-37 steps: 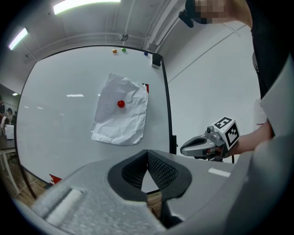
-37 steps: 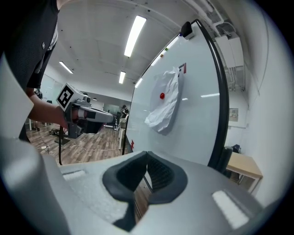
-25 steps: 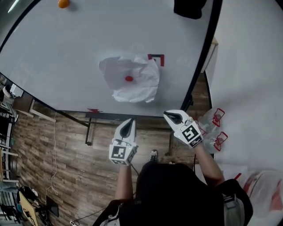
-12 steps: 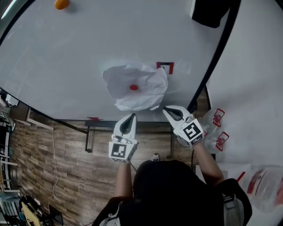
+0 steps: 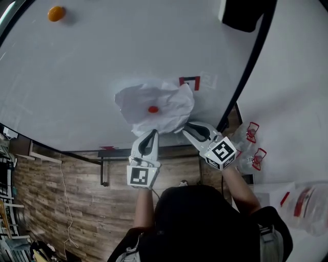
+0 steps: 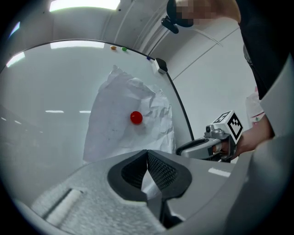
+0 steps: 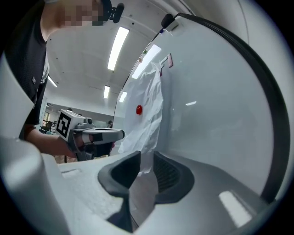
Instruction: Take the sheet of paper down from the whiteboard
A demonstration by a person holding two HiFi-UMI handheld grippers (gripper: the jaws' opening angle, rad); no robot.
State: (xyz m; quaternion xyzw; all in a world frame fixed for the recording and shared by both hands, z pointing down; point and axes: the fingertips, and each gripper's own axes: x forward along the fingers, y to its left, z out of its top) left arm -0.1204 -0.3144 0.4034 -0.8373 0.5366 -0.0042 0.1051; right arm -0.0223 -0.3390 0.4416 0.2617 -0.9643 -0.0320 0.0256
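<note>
A crumpled white sheet of paper (image 5: 164,100) hangs on the whiteboard (image 5: 77,77), pinned by a red magnet (image 5: 152,109). My left gripper (image 5: 152,134) is shut just below the sheet's lower edge, with nothing between its fingers. My right gripper (image 5: 187,127) sits at the sheet's lower right corner, and its jaws are opening. In the right gripper view the paper (image 7: 148,103) and magnet (image 7: 138,109) lie just beyond the gap of the right gripper (image 7: 146,158), and no pad presses on the sheet. The left gripper view shows the paper (image 6: 115,133) ahead of the left gripper (image 6: 147,153).
An orange magnet (image 5: 56,13) sticks at the board's top left and a black eraser (image 5: 241,13) at the top right. A red corner mark (image 5: 190,82) sits beside the sheet. The board's black frame (image 5: 246,77) runs down the right. Clear bottles with red caps (image 5: 250,146) stand below right.
Both grippers have risen to the sheet's lower edge. The right gripper's jaws, shut before, now stand apart. The left gripper stays shut.
</note>
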